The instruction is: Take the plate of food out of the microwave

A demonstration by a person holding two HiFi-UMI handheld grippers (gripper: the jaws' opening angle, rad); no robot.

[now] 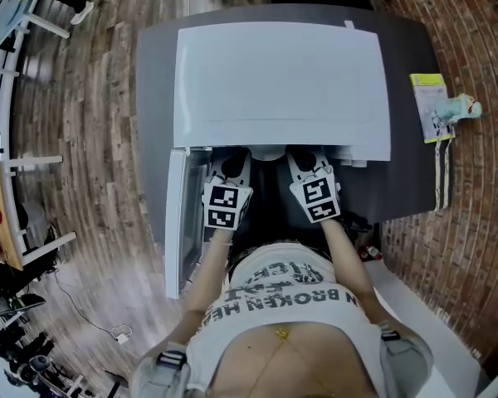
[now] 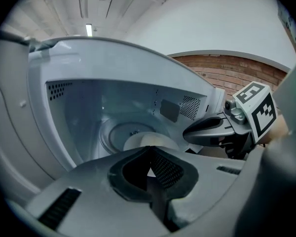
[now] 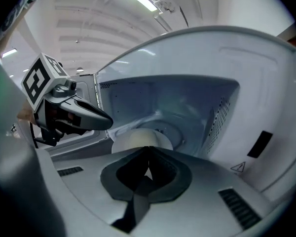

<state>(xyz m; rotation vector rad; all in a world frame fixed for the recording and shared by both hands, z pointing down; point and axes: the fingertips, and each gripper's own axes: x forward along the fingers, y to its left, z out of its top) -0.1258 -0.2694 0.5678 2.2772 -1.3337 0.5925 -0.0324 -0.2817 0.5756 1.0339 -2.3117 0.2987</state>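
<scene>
The white microwave [image 1: 282, 81] stands on a dark grey table [image 1: 407, 40], its door [image 1: 176, 222] swung open to the left. Inside, a pale plate [image 2: 147, 141] [image 3: 140, 138] rests on the glass turntable [image 2: 113, 132]; what lies on it I cannot make out. My left gripper [image 2: 149, 149] is shut and empty, held just outside the cavity mouth and pointing at the plate. Beside it, my right gripper [image 3: 148, 148] is also shut and empty, aimed at the same plate. Each one shows in the other's view, the right gripper [image 2: 222, 130] and the left gripper [image 3: 69, 115]. Neither touches the plate.
A yellow-green packet and a small pale figure [image 1: 438, 106] lie at the table's right end, near a brick wall [image 1: 473, 222]. Wooden floor [image 1: 91, 139] runs to the left, with furniture legs and cables along the far left edge. The person's torso fills the lower middle of the head view.
</scene>
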